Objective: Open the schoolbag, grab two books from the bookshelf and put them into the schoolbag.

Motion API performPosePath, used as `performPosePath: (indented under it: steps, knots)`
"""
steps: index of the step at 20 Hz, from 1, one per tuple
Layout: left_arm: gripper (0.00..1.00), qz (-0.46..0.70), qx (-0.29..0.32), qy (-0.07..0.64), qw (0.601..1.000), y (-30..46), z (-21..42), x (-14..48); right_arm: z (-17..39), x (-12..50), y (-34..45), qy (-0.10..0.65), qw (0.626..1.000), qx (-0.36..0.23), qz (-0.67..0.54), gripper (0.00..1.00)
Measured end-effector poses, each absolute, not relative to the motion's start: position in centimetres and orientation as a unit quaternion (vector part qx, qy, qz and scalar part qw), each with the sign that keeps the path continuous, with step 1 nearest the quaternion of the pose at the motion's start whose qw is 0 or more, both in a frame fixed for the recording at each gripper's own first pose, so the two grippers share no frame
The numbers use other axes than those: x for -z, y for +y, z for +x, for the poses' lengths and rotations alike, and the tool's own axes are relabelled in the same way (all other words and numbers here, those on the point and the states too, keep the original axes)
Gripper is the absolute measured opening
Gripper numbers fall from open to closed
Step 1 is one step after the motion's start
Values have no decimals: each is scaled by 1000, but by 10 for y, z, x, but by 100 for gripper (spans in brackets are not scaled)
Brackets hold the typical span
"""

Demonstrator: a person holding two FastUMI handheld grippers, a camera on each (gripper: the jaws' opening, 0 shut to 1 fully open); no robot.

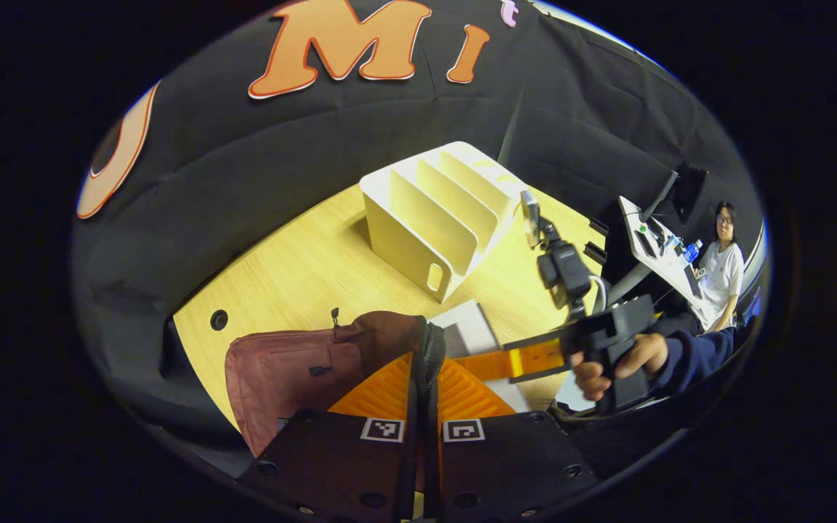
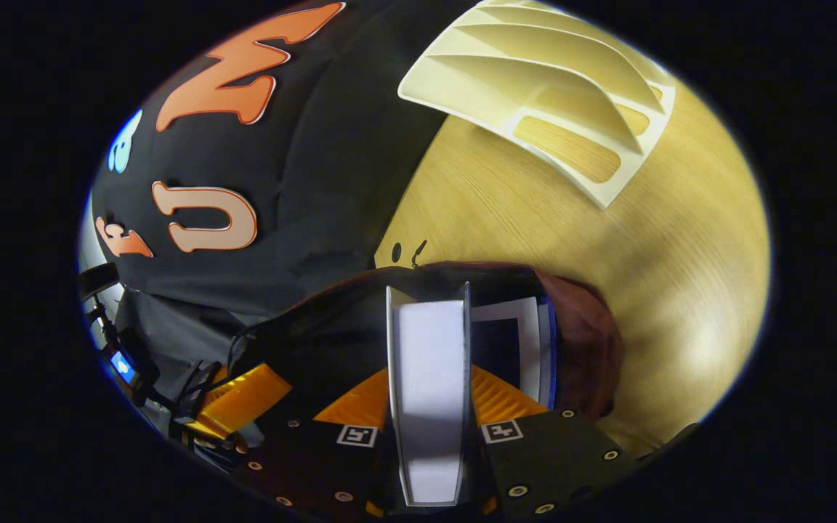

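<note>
Left gripper (image 1: 424,378): fingers drawn close together, pinching the dark zippered rim of the schoolbag (image 1: 295,374) between them; the rim runs up through the narrow gap as a thin black band. Schoolbag is maroon, lying on the wooden table (image 1: 302,269) near its front-left edge, a zipper pull standing up on its top. Left of the bag the table edge meets the black cloth; a round cable hole (image 1: 219,319) sits in the bare wood by that corner. Behind the bag, bare wood runs up to the cream bookshelf (image 1: 437,218), which stands toward the far edge, its slots seen empty from this side. Right of the bag mouth, a white book (image 1: 471,327) pokes up, with the right gripper (image 1: 527,359) reaching in across it, held by a hand (image 1: 618,363) in a dark sleeve. A seated person (image 1: 722,269) at a desk is far off to the right. Right gripper view: right gripper's fingers pressed against both faces of a white book (image 2: 429,385), held on edge, its upper end inside the open schoolbag (image 2: 578,334). A second book (image 2: 516,341) is already in the bag, just right of the held one. Bookshelf (image 2: 556,94) well apart at the far side; wide bare table (image 2: 680,254) to the right.
</note>
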State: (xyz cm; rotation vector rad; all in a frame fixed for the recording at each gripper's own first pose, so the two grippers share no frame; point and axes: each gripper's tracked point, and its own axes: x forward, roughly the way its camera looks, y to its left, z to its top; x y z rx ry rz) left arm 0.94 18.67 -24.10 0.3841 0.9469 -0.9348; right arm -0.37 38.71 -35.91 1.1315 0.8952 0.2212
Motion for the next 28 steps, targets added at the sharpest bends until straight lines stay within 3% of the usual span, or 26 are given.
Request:
performPosePath:
  steps: [10,11,12,14,15,16,19,28]
  knots:
    - [6,215,427,448,755,158,-10,256,15,395,426,401,727,-139,540,38]
    - [6,205,427,448,758,157,-10,257,14,394,424,404,727,-131,540,48]
    - [6,183,425,453,762,154,-8,257,15,392,422,412,727,-119,535,40]
    - [5,150,416,461,769,161,-4,260,7,397,410,445,740,-86,496,43]
    - [6,145,410,462,773,166,-3,262,4,401,402,452,756,-74,468,40]
    - [6,142,405,460,777,169,-1,262,0,398,385,453,769,-67,447,57]
    - [5,131,400,464,779,166,-5,275,-13,383,352,460,776,-48,429,75]
    - [7,100,341,492,795,137,-21,308,-16,313,232,400,845,-48,352,83]
